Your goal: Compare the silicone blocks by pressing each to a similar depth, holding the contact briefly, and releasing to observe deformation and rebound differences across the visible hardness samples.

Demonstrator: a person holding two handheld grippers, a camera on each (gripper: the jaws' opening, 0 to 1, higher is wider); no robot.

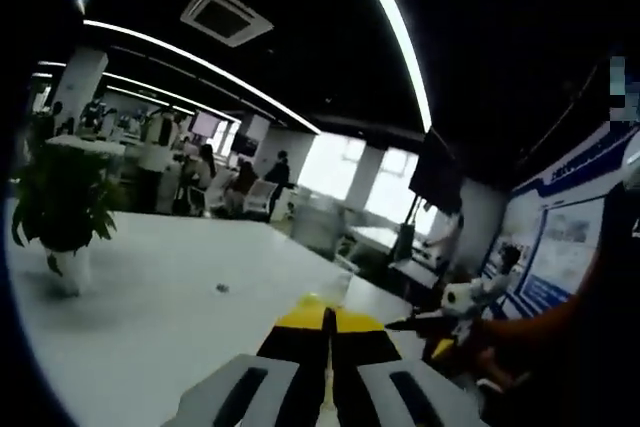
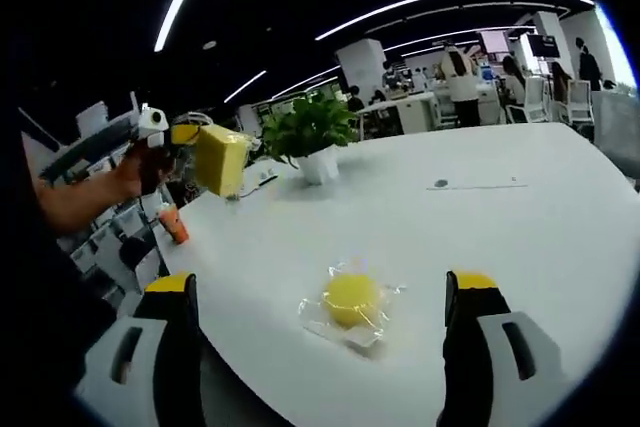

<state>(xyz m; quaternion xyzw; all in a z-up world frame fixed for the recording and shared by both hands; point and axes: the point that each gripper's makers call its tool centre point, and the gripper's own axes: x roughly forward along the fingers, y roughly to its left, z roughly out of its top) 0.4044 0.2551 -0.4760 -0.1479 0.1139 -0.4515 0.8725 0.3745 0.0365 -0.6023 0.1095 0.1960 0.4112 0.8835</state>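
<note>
Right gripper (image 2: pixel 320 342) is held wide open over the table (image 2: pixel 520 217), with a yellow block (image 2: pixel 352 299) in a clear bag lying between its jaws. Left gripper (image 2: pixel 182 134) is clamped on another yellow block (image 2: pixel 221 159), lifted high. No pressing is begun; next, the jaws must be lowered around the bagged block and closed gently.

Open-plan office — desks (image 2: pixel 420 107), seated staff (image 1: pixel 240 182), ceiling light strips (image 1: pixel 395 32).

A leafy green potted plant in a white pot (image 2: pixel 312 137) stands on the broad white table (image 2: pixel 520 217); seated people (image 1: pixel 243 183) work beyond.
</note>
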